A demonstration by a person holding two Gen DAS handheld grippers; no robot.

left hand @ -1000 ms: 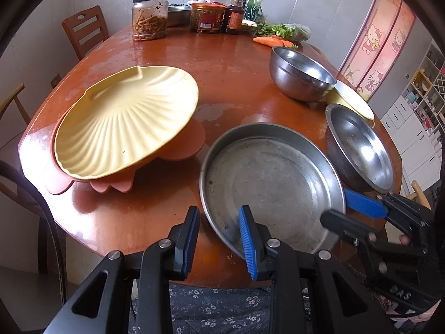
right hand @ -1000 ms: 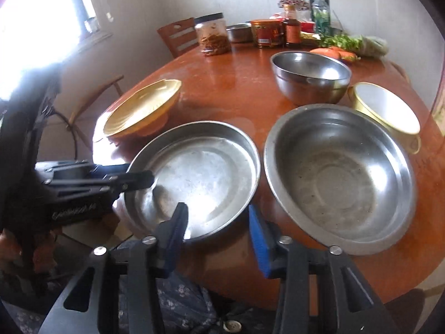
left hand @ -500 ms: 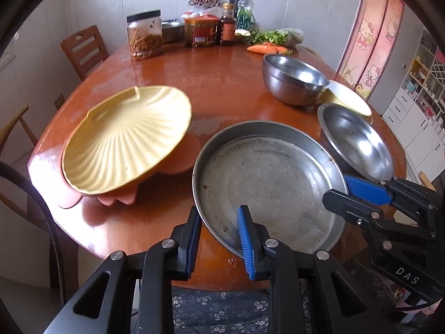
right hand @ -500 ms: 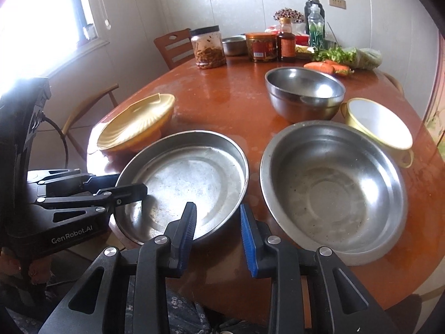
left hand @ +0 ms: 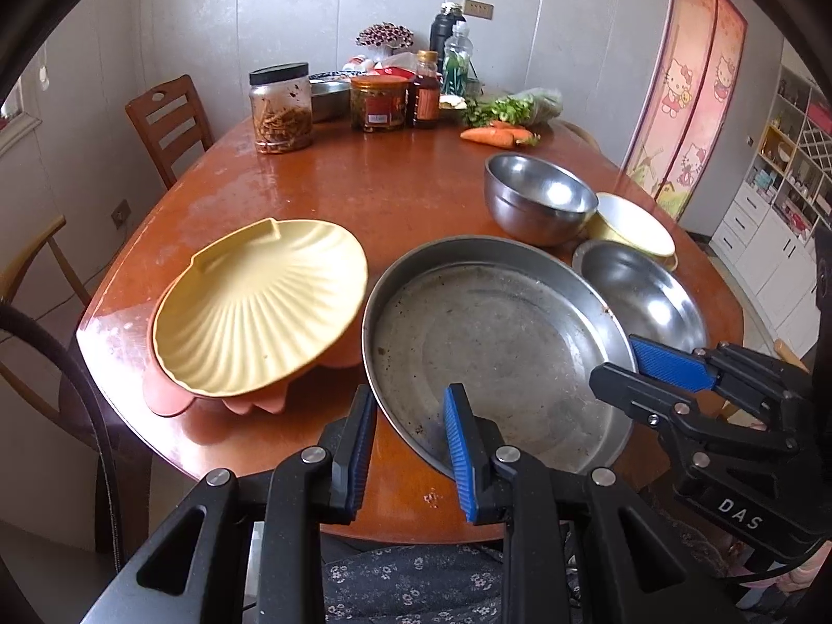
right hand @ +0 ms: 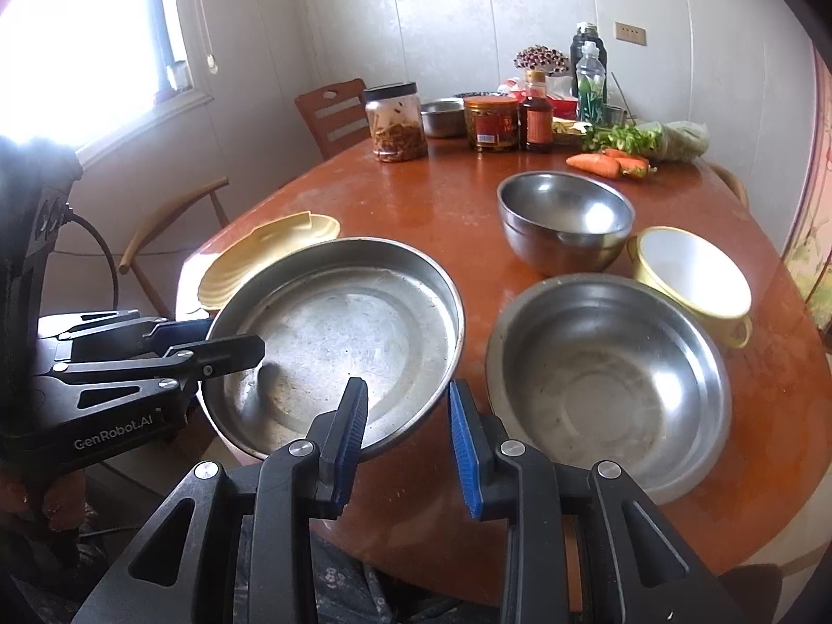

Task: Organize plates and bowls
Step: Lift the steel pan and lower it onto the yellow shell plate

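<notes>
A large flat steel pan (left hand: 494, 343) (right hand: 343, 333) is tilted off the table, its near rim between the fingers of both grippers. My left gripper (left hand: 411, 431) straddles its near-left rim. My right gripper (right hand: 405, 416) straddles its near-right rim. A yellow shell plate (left hand: 260, 307) (right hand: 260, 255) lies on an orange plate (left hand: 166, 395) at the left. A wide steel bowl (right hand: 608, 390) (left hand: 645, 296), a deep steel bowl (right hand: 567, 223) (left hand: 541, 203) and a yellow cup-bowl (right hand: 691, 281) (left hand: 634, 229) stand at the right.
Jars (left hand: 281, 109), bottles, greens and carrots (left hand: 494, 135) crowd the far side of the round wooden table (left hand: 364, 187). Wooden chairs (left hand: 166, 125) stand at the left. The table's near edge lies just under the grippers.
Both grippers have pulled back and risen, and the steel pan has lifted and tilted with them. The jaws narrowed on its rim.
</notes>
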